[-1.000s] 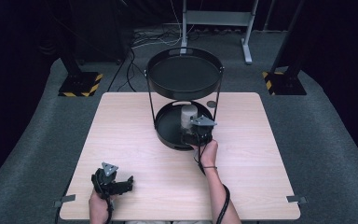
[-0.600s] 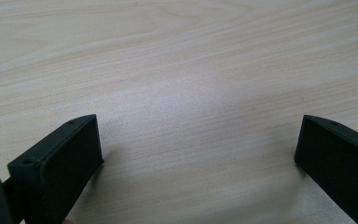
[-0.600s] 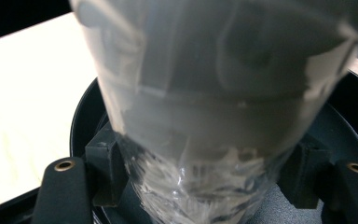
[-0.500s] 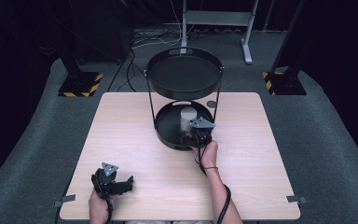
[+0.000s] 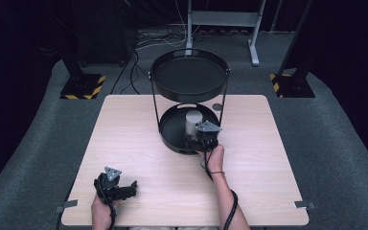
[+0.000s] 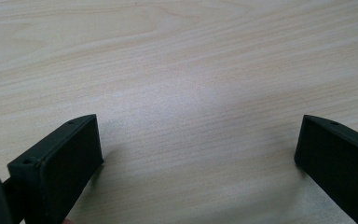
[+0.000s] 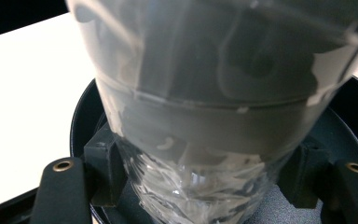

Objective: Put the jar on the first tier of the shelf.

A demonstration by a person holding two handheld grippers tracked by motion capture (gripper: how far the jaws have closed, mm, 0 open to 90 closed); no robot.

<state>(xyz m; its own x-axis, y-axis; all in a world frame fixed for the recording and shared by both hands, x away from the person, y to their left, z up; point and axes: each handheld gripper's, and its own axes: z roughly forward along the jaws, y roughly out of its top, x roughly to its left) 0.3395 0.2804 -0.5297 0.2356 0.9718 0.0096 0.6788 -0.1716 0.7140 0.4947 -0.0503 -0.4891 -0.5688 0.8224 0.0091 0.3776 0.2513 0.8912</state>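
Standing in one two-tier tray (image 5: 172, 136): one clear cup (image 5: 193, 120).

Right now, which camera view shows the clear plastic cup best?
The right gripper view: the clear plastic cup is seen close up, its crinkled lower part pinched between the right gripper jaws above the lower tray. The high view shows the cup small and pale, partly behind that gripper. The left gripper view looks at bare table.

A light wooden table (image 5: 139, 143) carries a black two-tier tray stand (image 5: 189, 79) and a small dark disc (image 5: 217, 107).
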